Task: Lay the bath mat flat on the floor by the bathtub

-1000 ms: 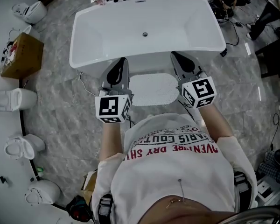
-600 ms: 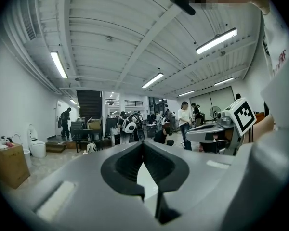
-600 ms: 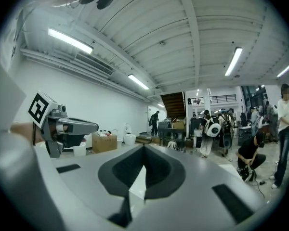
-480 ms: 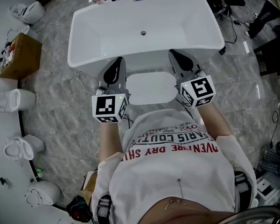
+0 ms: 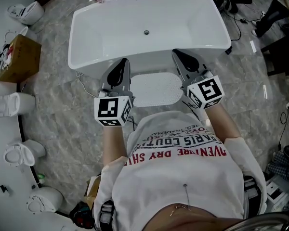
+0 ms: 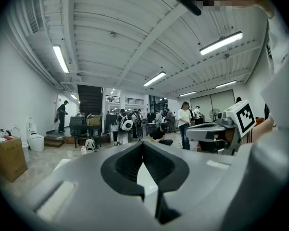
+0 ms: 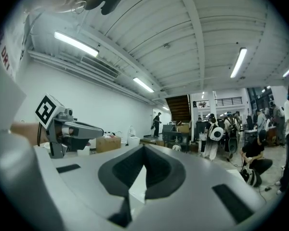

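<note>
Bath mat (image 5: pixel 154 89): flat on floor (image 5: pixel 62 114), just beside bathtub (image 5: pixel 149 28) front. Left gripper (image 5: pixel 122 63), right gripper (image 5: pixel 177 54): clenched, empty, near bathtub front.

Grey left gripper (image 5: pixel 121 62) and right gripper (image 5: pixel 176 53), white red-lettered T-shirt (image 5: pixel 149 189).

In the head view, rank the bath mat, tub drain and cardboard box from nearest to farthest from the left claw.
1. Bath mat, just right of the left claw.
2. Tub drain, ahead in the bathtub.
3. Cardboard box, far left.
</note>
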### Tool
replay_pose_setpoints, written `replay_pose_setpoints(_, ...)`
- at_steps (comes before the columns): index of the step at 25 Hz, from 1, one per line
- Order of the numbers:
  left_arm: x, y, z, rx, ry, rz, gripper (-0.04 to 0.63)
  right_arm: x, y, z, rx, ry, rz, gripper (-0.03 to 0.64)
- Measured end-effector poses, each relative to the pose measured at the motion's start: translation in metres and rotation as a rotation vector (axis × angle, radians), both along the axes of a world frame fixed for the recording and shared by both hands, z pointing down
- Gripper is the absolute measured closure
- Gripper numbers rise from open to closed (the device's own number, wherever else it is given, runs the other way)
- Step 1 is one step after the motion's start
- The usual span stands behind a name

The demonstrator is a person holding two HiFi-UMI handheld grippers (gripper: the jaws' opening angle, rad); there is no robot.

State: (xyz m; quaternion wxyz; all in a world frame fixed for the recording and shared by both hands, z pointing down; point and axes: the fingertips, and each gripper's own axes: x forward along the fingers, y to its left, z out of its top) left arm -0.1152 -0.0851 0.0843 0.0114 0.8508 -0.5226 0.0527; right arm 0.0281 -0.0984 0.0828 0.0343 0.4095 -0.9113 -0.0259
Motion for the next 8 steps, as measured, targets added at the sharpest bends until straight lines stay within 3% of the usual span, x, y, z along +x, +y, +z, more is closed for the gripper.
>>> replay_pose_setpoints(8,-0.0034,-0.0041,-0.0018,0.014,0.004,0.011,0.583,-0.0031,-0.0033,0.0060,-0.009,0.002,0.003,0.611)
